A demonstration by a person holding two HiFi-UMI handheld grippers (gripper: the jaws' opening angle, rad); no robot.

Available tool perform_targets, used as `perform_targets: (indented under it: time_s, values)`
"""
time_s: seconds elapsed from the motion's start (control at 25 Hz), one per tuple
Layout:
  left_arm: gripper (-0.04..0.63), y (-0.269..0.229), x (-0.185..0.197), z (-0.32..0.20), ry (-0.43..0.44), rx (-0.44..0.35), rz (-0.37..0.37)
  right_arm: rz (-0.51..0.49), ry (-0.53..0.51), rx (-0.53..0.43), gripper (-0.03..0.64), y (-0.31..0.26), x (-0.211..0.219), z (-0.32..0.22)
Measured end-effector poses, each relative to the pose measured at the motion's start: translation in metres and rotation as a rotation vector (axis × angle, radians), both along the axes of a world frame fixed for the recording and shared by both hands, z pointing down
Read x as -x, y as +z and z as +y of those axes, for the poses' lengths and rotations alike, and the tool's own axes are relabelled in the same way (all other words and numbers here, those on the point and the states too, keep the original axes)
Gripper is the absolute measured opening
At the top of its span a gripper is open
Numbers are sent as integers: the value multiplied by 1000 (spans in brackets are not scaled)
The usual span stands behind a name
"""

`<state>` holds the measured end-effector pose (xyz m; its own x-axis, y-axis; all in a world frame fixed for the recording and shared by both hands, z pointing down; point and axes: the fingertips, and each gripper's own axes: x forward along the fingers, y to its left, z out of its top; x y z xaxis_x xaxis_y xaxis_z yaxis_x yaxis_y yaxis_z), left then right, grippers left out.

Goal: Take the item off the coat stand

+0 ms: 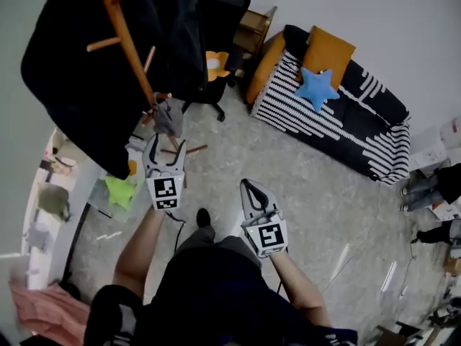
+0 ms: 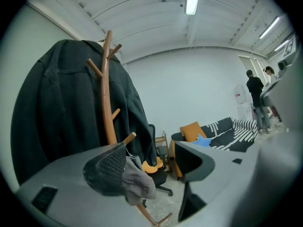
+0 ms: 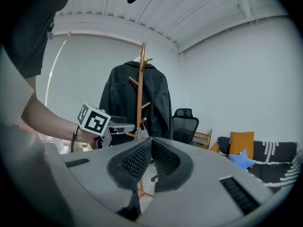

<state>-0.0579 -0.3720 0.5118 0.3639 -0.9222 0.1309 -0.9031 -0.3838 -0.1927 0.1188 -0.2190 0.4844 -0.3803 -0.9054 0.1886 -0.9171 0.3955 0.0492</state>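
A wooden coat stand point(image 1: 130, 45) carries a black jacket point(image 1: 79, 85) and, on a low peg, a small grey cloth item point(image 1: 168, 117). My left gripper point(image 1: 167, 143) is open just below that item, jaws pointing up at it. In the left gripper view the grey item point(image 2: 138, 179) hangs off the peg right beside the left pad point(image 2: 110, 169), inside the open left gripper point(image 2: 151, 157); the jaws are not closed on it. My right gripper point(image 1: 249, 187) is shut and empty, lower and to the right. The right gripper point(image 3: 150, 159) faces the coat stand point(image 3: 141, 79) from farther back.
A black office chair point(image 1: 212, 20) stands behind the stand. A striped sofa point(image 1: 338, 121) with an orange cushion point(image 1: 328, 49) and a blue star cushion point(image 1: 315, 86) lies to the right. A low table point(image 1: 108, 193) sits at the left. People point(image 2: 258, 98) stand far right.
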Motion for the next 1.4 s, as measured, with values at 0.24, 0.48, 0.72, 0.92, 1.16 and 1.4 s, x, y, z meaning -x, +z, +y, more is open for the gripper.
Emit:
perform_targets:
  time_s: [0.24, 0.48, 0.72, 0.92, 1.16, 1.4]
  values:
    - [321, 27, 1, -56, -43, 45, -52, -1, -34, 30, 17, 15, 3, -51]
    - [321, 55, 7, -97, -139, 109, -51, 12, -108, 57, 17, 25, -3, -94]
    - [319, 78, 9, -126, -256, 157, -48, 15, -169, 60, 17, 28, -1, -123]
    - [319, 91, 21, -144, -364, 179, -51, 10, -188, 65, 17, 27, -1, -133]
    - [244, 104, 33, -157, -457, 171, -69, 2, -189, 87, 17, 32, -3, -140]
    - [89, 103, 42, -157, -491, 156, -112, 1, -194, 85, 17, 32, -4, -145]
